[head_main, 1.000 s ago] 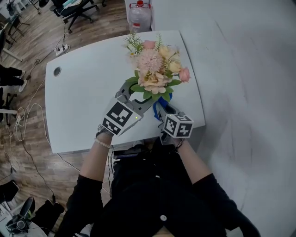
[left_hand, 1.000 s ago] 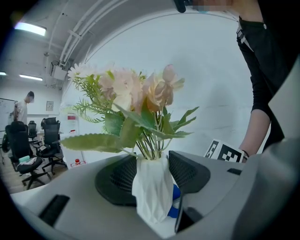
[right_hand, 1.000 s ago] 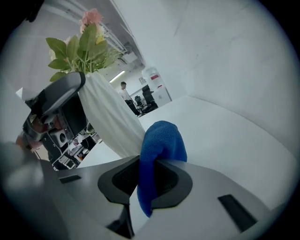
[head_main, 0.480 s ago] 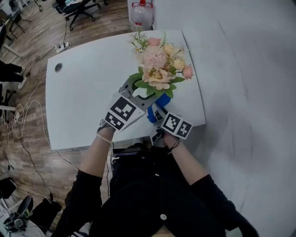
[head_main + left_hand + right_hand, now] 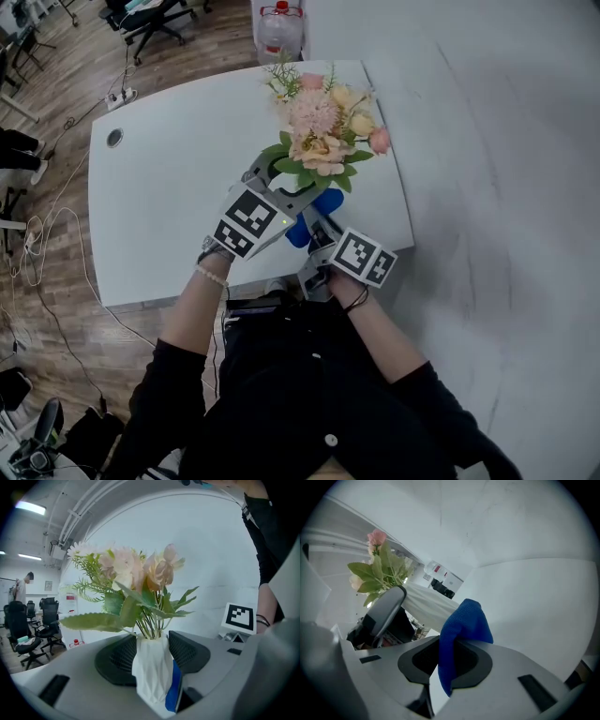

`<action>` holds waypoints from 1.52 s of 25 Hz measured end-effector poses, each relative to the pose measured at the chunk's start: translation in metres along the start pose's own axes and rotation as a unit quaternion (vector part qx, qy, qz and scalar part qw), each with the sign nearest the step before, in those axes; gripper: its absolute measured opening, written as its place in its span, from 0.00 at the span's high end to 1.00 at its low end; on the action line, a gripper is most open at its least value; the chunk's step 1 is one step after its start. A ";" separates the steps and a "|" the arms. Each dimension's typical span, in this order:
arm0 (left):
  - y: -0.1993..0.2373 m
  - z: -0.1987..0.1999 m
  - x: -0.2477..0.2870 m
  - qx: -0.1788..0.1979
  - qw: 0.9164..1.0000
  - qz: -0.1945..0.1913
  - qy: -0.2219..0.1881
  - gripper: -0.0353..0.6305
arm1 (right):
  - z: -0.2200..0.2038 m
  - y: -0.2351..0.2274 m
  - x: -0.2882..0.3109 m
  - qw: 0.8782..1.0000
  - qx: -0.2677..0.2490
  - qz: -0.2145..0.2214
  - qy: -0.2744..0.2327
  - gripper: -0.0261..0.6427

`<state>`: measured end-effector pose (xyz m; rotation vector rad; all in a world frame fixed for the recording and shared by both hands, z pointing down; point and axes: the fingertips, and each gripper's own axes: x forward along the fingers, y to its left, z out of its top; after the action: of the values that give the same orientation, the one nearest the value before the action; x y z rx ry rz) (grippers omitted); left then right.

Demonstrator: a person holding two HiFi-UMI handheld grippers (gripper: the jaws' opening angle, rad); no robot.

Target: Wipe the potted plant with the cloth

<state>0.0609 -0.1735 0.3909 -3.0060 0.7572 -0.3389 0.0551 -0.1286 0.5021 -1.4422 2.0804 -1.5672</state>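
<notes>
The potted plant is a white faceted vase [image 5: 152, 667] with pink and cream flowers [image 5: 323, 131] and green leaves. My left gripper [image 5: 281, 185] is shut on the vase, one dark pad on each side of it [image 5: 152, 656], and holds it upright above the table. My right gripper [image 5: 317, 232] is shut on a blue cloth [image 5: 461, 630], just below and to the right of the vase. The cloth [image 5: 174, 686] lies against the vase's lower right side. In the right gripper view the vase [image 5: 426, 606] shows just beyond the cloth. The vase's base is hidden.
A white table [image 5: 169, 187] with a cable hole [image 5: 114, 138] lies under both grippers. A large water bottle [image 5: 279, 33] stands past the table's far edge. Office chairs [image 5: 150, 14] and cables [image 5: 47, 244] are on the wooden floor to the left. A white wall runs along the right.
My right gripper has rolled and shifted a little towards me with the blue cloth, along the vase's near side. The left gripper and the plant have kept still.
</notes>
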 end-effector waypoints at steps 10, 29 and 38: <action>-0.001 -0.002 0.000 0.002 1.000 -0.009 0.002 0.61 | 0.026 0.045 -0.022 0.987 -0.151 0.050 -0.014 0.83; -0.004 0.000 0.000 0.003 1.000 -0.003 0.001 0.61 | 0.072 0.031 -0.028 0.876 -0.467 0.083 0.089 0.83; -0.003 -0.001 0.001 0.019 1.000 -0.004 0.011 0.61 | 0.097 0.030 0.009 0.776 -0.602 0.110 0.152 0.83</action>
<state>0.0634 -0.1712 0.3921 -2.9761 0.7320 -0.3811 0.0935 -0.1994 0.4393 -1.0298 3.5464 -0.2033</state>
